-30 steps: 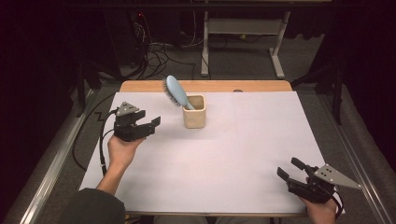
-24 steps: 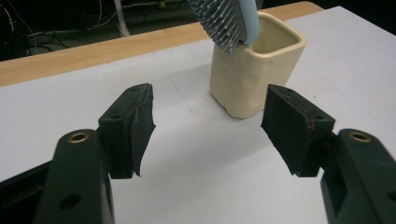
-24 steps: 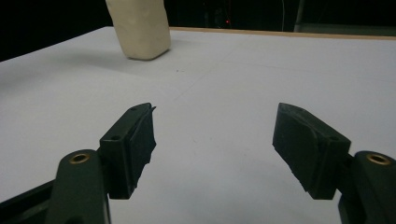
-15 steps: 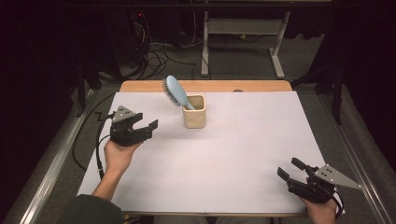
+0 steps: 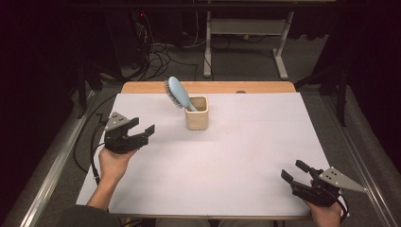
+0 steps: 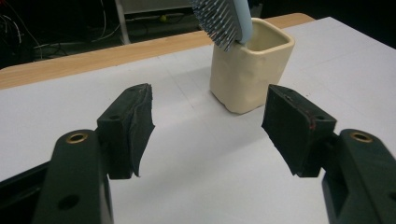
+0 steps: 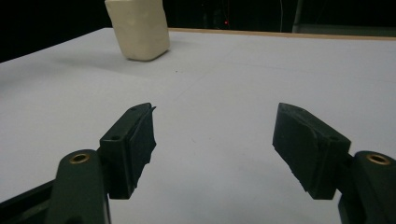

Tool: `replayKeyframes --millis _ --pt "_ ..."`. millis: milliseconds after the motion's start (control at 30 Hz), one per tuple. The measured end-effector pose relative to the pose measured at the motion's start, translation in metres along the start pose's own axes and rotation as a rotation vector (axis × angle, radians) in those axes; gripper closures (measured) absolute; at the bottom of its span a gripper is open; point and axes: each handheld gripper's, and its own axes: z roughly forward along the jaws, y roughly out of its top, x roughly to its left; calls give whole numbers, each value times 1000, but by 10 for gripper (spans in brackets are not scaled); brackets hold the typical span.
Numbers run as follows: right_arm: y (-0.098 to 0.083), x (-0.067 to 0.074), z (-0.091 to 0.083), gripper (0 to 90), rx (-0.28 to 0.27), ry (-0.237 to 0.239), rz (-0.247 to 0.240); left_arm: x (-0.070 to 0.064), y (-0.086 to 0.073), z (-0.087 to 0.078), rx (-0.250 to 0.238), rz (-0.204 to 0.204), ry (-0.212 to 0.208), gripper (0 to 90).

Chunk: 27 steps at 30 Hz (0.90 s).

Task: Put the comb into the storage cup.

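A cream square cup [image 5: 196, 113] [image 6: 250, 70] [image 7: 138, 28] stands upright toward the back of the white table. A light blue hairbrush [image 5: 177, 92] [image 6: 223, 18] leans out of it to the left, bristles facing down-left. My left gripper [image 5: 142, 126] [image 6: 208, 126] hovers open to the left of the cup, aimed at it, with nothing between its jaws. At the near right corner my right gripper [image 5: 293, 171] [image 7: 212, 144] is open and empty, low over the table, pointing toward the cup.
A white sheet covers the table [image 5: 227, 161], leaving a wooden strip [image 5: 265, 87] bare along the far edge. Black cables [image 5: 92, 146] trail off the left side. Behind stand a desk frame [image 5: 246, 38] and loose floor cables [image 5: 161, 59].
My left gripper has drawn back toward the near left, away from the cup. The right gripper, cup and brush have stayed where they were.
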Motion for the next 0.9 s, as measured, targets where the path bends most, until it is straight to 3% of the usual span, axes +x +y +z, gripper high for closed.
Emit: replayKeyframes --millis 500,900 --pt "0 0 0 301 -3 -1 4 1 -9 -12 -19 -5 -6 326" --pt "0 0 0 300 2 -7 9 11 -21 -26 -33 -32 3 318"
